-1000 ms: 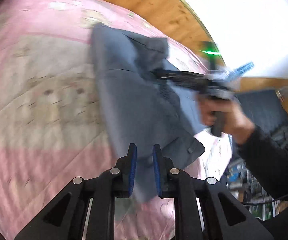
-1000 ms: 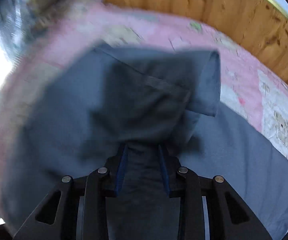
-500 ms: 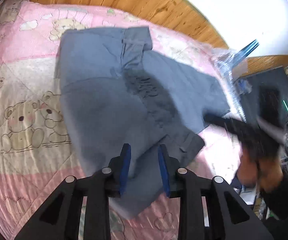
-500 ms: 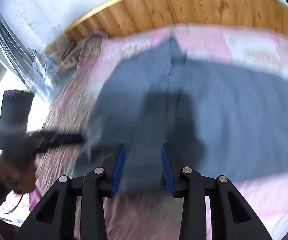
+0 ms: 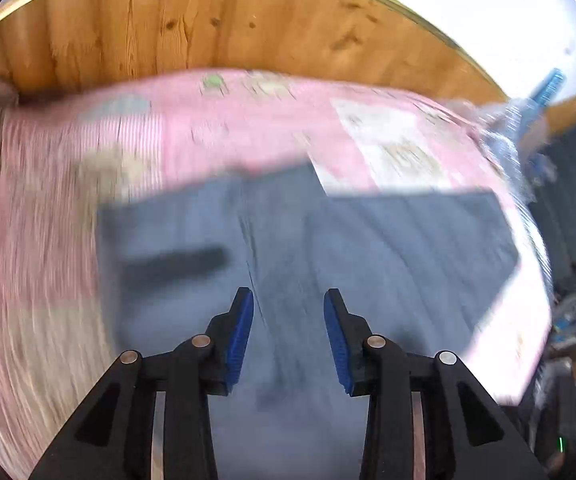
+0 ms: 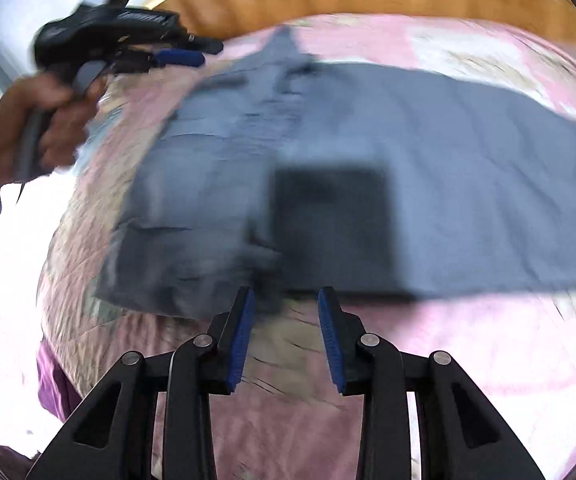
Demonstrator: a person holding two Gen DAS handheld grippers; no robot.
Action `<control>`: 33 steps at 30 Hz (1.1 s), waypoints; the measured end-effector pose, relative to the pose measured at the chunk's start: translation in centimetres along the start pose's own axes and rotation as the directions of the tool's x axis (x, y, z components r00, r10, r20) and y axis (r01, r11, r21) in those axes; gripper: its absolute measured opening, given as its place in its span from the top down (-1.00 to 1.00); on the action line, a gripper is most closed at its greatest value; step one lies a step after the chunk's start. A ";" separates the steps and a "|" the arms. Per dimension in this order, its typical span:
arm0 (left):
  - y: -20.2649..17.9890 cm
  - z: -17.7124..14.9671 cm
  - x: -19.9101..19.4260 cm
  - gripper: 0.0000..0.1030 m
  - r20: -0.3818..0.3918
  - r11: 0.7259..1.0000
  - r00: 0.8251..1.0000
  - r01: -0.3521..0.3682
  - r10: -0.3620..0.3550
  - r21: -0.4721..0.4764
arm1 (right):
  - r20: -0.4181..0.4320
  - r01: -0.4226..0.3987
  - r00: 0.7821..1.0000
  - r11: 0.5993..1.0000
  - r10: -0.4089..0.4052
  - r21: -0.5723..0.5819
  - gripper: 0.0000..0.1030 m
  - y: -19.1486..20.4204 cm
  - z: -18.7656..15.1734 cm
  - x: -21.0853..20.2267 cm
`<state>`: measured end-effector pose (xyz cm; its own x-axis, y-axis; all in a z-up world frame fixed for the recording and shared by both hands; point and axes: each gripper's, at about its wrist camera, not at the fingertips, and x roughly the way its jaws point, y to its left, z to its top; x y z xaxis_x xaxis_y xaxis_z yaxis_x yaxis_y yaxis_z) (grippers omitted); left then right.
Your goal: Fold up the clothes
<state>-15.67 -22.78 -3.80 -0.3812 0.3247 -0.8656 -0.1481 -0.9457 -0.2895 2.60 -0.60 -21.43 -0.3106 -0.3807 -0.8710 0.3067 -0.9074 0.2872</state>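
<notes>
Grey garment (image 5: pixel 367 248) is lying spread on the pink quilt (image 5: pixel 88 168), directly under and ahead of the left gripper (image 5: pixel 288 312), whose 2 blue-padded fingers are standing apart and holding nothing. From the right gripper (image 6: pixel 284 308), likewise gaping and empty, the cloth's near hem is sitting just beyond the fingertips. Motion blur is smearing folds and seams, and the garment's right end is running out of view.

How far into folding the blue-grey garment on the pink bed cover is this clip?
Early. Done: the blue-grey garment lies spread mostly flat on the pink bed cover, though motion blur hides any finished fold. In hand: nothing; the left gripper and right gripper are both open, and neither grips the cloth. Left: apparently all or nearly all the folds, starting with a fresh grasp of an edge.
</notes>
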 end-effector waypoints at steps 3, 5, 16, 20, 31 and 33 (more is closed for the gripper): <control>0.4 2.5 4.3 0.26 -0.022 0.999 1.000 0.020 -0.021 -0.027 | 0.019 0.063 0.998 0.996 -0.065 0.067 0.35 -1.8 -0.9 -1.5; -0.2 2.9 8.0 0.26 -0.085 0.999 0.996 0.036 -0.038 -0.021 | 0.004 0.090 0.996 0.992 -0.091 0.092 0.33 -2.4 -2.4 -2.5; -1.7 0.7 2.8 0.23 -0.033 0.996 0.998 0.044 -0.047 -0.082 | 0.079 0.184 0.967 0.873 -0.244 0.451 -0.10 -18.5 -6.3 -12.3; -5.1 -3.2 -3.5 0.11 -0.002 0.989 0.993 0.118 -0.119 -0.084 | 0.136 0.221 0.916 0.756 -0.378 0.616 -0.19 -31.8 -4.5 -16.1; -25.4 -6.5 1.3 -0.02 -0.168 0.945 0.930 0.314 -0.326 -0.091 | 0.226 0.078 0.926 0.740 -0.302 0.668 -0.12 -49.9 -0.5 -13.4; -29.5 -5.0 3.8 -0.02 -0.184 0.922 0.903 0.377 -0.387 -0.091 | 0.210 0.115 0.929 0.775 -0.306 0.621 0.50 -49.4 -0.2 -12.8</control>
<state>-8.18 6.22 -0.59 -0.1188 0.6564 -0.7450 -0.1967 -0.7510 -0.6303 -8.39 49.16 -24.57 -0.5715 -0.1132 -0.8127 -0.3564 -0.8579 0.3701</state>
